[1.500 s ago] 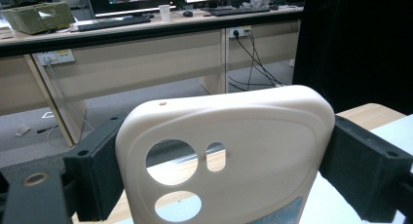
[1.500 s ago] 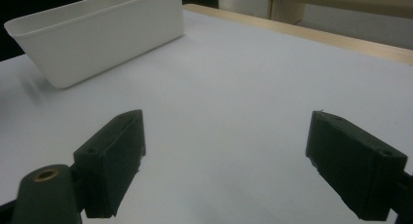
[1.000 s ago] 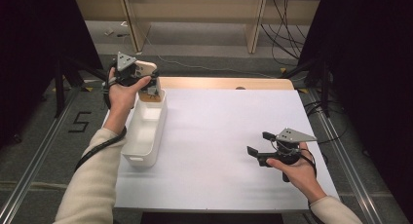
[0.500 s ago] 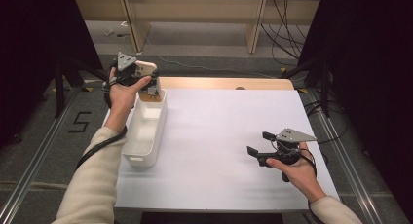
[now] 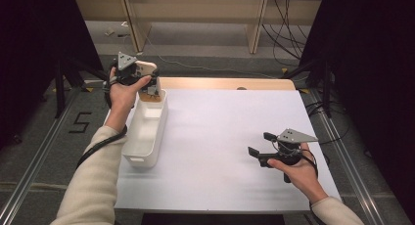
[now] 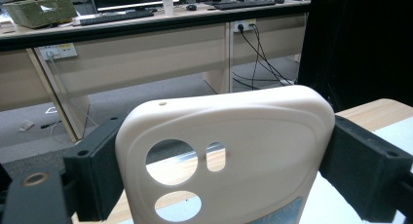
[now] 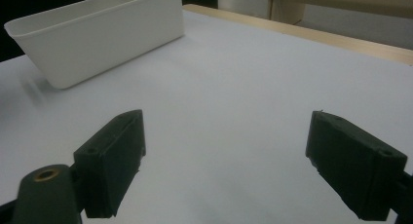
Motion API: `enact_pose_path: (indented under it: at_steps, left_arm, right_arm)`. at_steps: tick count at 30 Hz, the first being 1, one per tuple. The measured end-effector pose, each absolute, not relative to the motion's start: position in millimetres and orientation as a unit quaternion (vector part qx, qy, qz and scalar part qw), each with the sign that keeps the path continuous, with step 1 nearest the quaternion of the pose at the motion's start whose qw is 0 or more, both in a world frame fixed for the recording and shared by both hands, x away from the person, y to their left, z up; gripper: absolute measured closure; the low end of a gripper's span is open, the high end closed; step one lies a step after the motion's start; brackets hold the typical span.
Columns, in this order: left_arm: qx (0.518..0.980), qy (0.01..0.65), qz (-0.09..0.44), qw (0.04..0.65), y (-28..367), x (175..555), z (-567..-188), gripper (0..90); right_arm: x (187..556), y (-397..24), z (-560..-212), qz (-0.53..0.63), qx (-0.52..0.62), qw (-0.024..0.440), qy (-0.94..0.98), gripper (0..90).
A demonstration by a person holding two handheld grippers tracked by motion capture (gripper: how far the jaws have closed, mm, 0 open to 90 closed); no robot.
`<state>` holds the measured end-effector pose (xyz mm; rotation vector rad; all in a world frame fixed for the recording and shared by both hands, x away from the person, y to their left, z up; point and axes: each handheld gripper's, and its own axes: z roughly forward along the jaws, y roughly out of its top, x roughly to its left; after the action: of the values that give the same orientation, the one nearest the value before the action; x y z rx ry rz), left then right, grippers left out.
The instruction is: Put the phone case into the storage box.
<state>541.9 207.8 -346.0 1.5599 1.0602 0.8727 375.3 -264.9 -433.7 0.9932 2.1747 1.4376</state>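
White sheeting covers the table [image 5: 220, 137], with a strip of bare wood along its far edge and grey carpet, desk legs and trailing cables beyond. Along the table's left side lies a long white plastic bin [image 5: 146, 129], its far end under the person's left hand.

In that hand the left gripper [image 5: 147, 80] is clenched on a cream phone case [image 5: 145, 67], held above the far end of the bin. In the left gripper view the phone case [image 6: 229, 156] stands upright between the two black jaws, which press against its left and right edges; its round and oval camera cut-outs face the camera, and the desks and floor show through them. Its rounded top edge rises above the jaw tips.

At the right side of the table, well apart from the bin and the case, the right gripper [image 5: 260, 147] sits low over the white surface, pointing leftward. In the right gripper view its jaws stand wide with bare sheeting between them, released and grasping nothing, and the bin [image 7: 97, 39] lies farther off at the upper left.
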Motion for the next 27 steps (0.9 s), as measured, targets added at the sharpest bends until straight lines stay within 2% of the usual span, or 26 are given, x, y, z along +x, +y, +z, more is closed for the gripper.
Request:
enact_pose_path:
  at_steps: [27]
  left_arm:
    - [0.645,0.447,0.357,0.506,209.2,551.3,-352.3,11.4]
  right_arm:
    - [375.5,-265.2,-434.1,0.507,0.35,0.175,0.768,15.5]
